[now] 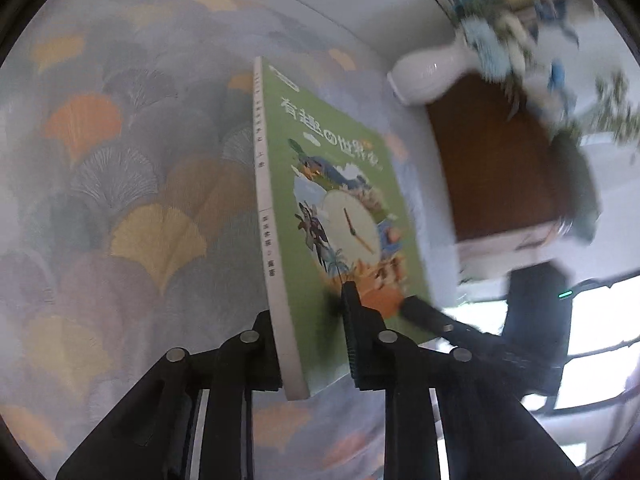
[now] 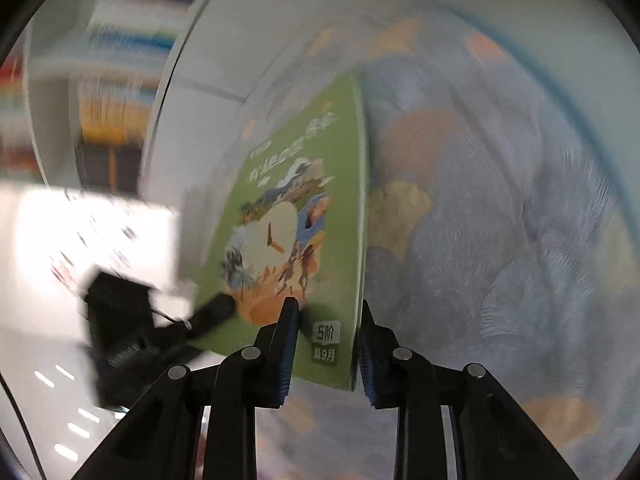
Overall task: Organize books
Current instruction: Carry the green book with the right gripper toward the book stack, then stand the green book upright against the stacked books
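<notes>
A thin green book (image 1: pixel 332 184) with a clock picture on its cover hangs above the leaf-patterned cloth, its white spine towards the left. My left gripper (image 1: pixel 306 304) is shut on its near lower corner, one pad on the cover and one behind the spine. A finger (image 1: pixel 420 314) of my right gripper presses the cover further right. In the right wrist view the same book (image 2: pixel 304 184) stands edge-on, and my right gripper (image 2: pixel 327 308) is shut on its near edge by the label. The left gripper's finger (image 2: pixel 214 312) reaches the cover from the left.
The patterned cloth (image 1: pixel 120 200) (image 2: pixel 500 220) covers the surface below. A white vase (image 1: pixel 428 72) with blurred flowers stands beside a brown book (image 1: pixel 492 160). A shelf of books (image 2: pixel 120 80) lies beyond at the left, with a bright white surface (image 2: pixel 92 232) under it.
</notes>
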`<state>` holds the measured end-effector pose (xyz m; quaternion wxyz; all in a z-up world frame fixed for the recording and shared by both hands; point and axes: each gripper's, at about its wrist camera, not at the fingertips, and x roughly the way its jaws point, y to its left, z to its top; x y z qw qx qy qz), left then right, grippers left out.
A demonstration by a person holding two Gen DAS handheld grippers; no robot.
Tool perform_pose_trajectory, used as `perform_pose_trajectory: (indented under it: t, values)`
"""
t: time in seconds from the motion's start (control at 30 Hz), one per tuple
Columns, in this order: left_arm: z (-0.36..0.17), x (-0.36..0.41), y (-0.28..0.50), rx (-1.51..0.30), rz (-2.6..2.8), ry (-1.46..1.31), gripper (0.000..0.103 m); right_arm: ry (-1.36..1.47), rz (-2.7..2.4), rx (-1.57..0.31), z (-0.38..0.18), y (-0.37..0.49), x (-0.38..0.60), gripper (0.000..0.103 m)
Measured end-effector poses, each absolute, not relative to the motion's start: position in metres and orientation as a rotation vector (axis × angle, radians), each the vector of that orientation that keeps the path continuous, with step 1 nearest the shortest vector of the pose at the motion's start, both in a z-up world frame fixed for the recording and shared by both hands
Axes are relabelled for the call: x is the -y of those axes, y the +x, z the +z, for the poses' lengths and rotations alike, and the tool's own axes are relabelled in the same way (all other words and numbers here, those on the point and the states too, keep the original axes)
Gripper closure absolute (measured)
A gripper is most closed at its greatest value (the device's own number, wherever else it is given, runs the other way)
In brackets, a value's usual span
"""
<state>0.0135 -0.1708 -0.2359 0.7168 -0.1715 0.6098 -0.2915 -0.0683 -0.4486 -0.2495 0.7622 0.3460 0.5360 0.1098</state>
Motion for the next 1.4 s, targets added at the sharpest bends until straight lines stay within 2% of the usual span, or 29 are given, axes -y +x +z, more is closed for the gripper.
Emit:
perform_pose_trajectory:
  t: [0.13, 0.23, 0.47, 0.67, 0.93, 1.17, 1.4]
  values:
    - [-0.22, 0.174, -0.007, -1.318, -0.646, -0.226, 0.079, 0.523, 0.256, -1.163, -0.223, -0.079, 0.422, 0.077]
    - [-0.211, 0.163, -0.019, -1.299, -0.651, -0.208, 0.079, 0.389, 0.276, -1.148, -0.205, -0.088, 0.399, 0.077]
    - [-0.171, 0.129, -0.035, -1.203, -0.714, -0.137, 0.078, 0.336, 0.302, -1.096, -0.172, -0.102, 0.359, 0.076]
    - [-0.137, 0.062, -0.018, -1.126, -0.735, -0.244, 0.078, 0.275, 0.286, -1.0, -0.136, -0.101, 0.302, 0.075]
    - [-0.094, -0.067, 0.038, -0.983, -0.643, -0.305, 0.078, 0.27, 0.392, -0.897, -0.106, -0.031, 0.191, 0.075]
    - [-0.103, -0.164, 0.104, -0.949, -0.555, -0.32, 0.078, 0.256, 0.474, -0.874, -0.119, 0.053, 0.08, 0.072]
    - [-0.144, -0.2, 0.161, -0.967, -0.559, -0.404, 0.078, 0.28, 0.462, -0.939, -0.149, 0.119, 0.031, 0.072]
